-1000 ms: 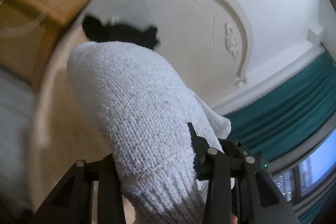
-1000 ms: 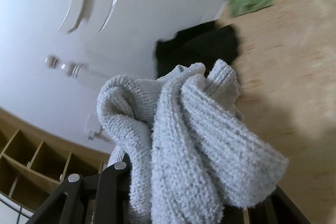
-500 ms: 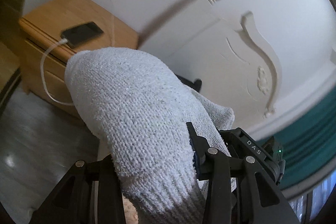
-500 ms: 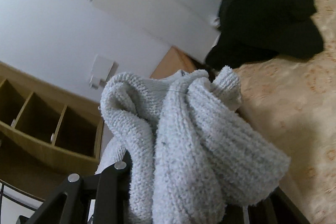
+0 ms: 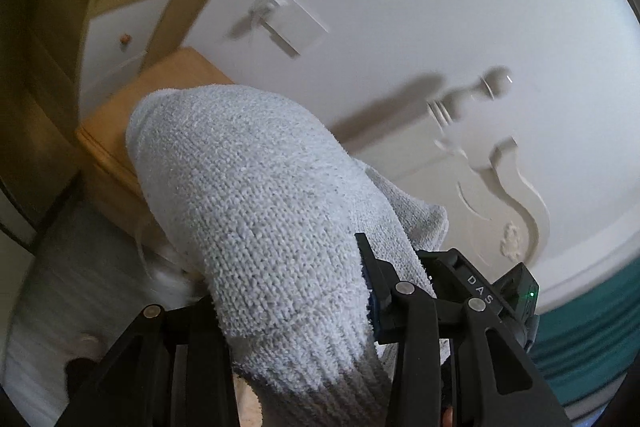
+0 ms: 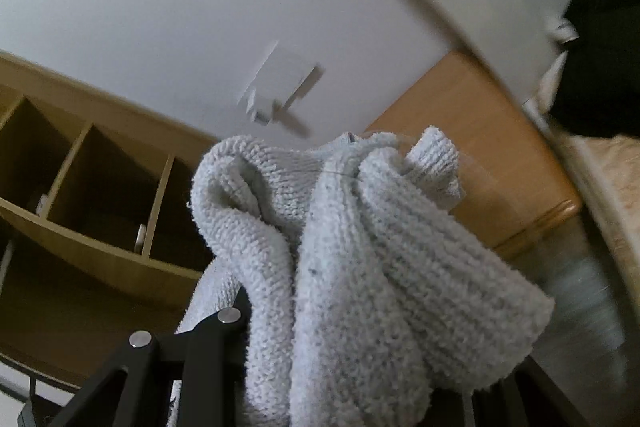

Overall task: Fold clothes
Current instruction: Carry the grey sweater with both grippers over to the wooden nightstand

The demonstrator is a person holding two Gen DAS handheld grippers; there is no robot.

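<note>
A pale grey knitted garment (image 5: 256, 211) bulges up between the black fingers of my left gripper (image 5: 296, 311), which is shut on it near a ribbed hem. In the right wrist view the same kind of knit (image 6: 360, 247) is bunched in thick folds, and my right gripper (image 6: 360, 347) is shut on that bunch; its fingertips are hidden under the fabric. Both grippers are raised and tilted toward the wall, with the knit filling the lower middle of each view.
A wooden nightstand (image 6: 472, 147) stands against the white wall by a socket plate (image 6: 284, 83). Wooden shelves (image 6: 88, 195) are at left. A black garment (image 6: 600, 47) lies on the bed (image 6: 616, 187). A white carved headboard (image 5: 500, 167) and teal curtain (image 5: 580, 339) show in the left wrist view.
Both grippers have swung away from the bed toward the wall, nightstand and shelves, still carrying the grey knit. The green cloth and the phone have left the views.
</note>
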